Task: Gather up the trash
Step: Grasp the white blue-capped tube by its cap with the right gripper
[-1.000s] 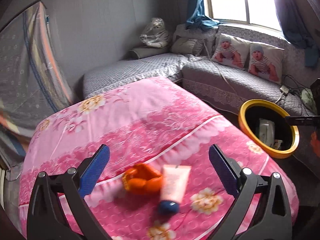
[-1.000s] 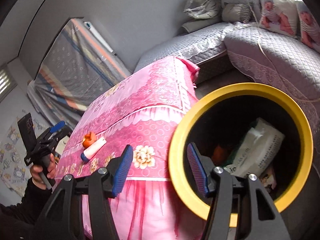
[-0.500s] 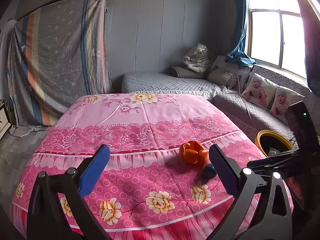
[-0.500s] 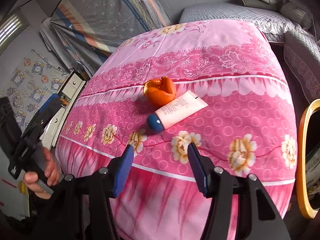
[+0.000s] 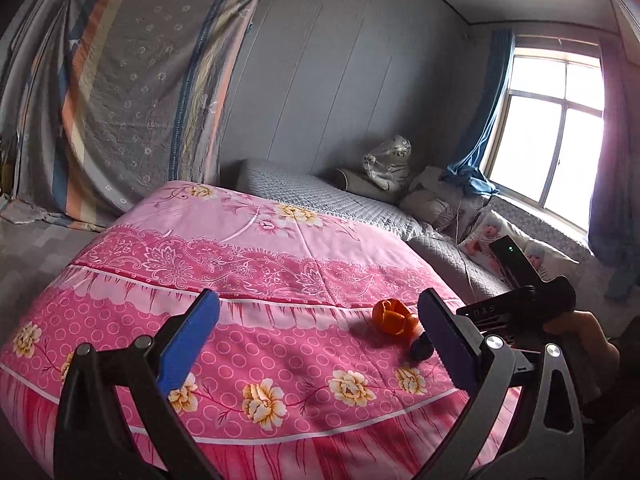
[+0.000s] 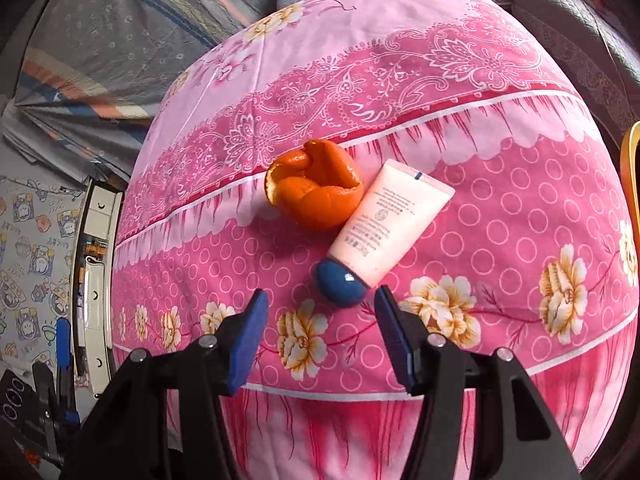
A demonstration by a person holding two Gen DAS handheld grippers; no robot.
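Through my left wrist camera, my left hand-held gripper (image 5: 316, 336) has its blue-padded fingers spread wide with nothing between them, hovering over the near edge of the bed covered in a pink floral quilt (image 5: 240, 264). The curled orange peel (image 5: 393, 317) lies on the quilt toward the right side, just inside my right finger pad. Just beside the peel on its near side, the dark blue cap of the pale pink squeeze tube (image 5: 421, 349) peeks out; the finger hides the rest of the tube. Beyond the peel, my right hand (image 5: 576, 332) holds the other black tool at the bed's right edge.

Through my right wrist camera, my right hand-held gripper (image 6: 320, 336) is also open and empty, its fingers held just off the near side of the tube's cap. The tube (image 6: 386, 220) lies flat on the quilt (image 6: 500, 208), its crimped end pointing away from me, and its side touches the orange peel (image 6: 314, 188) to its left. A sliver of yellow rim (image 6: 630, 168) shows at the right frame edge, well apart from the peel.
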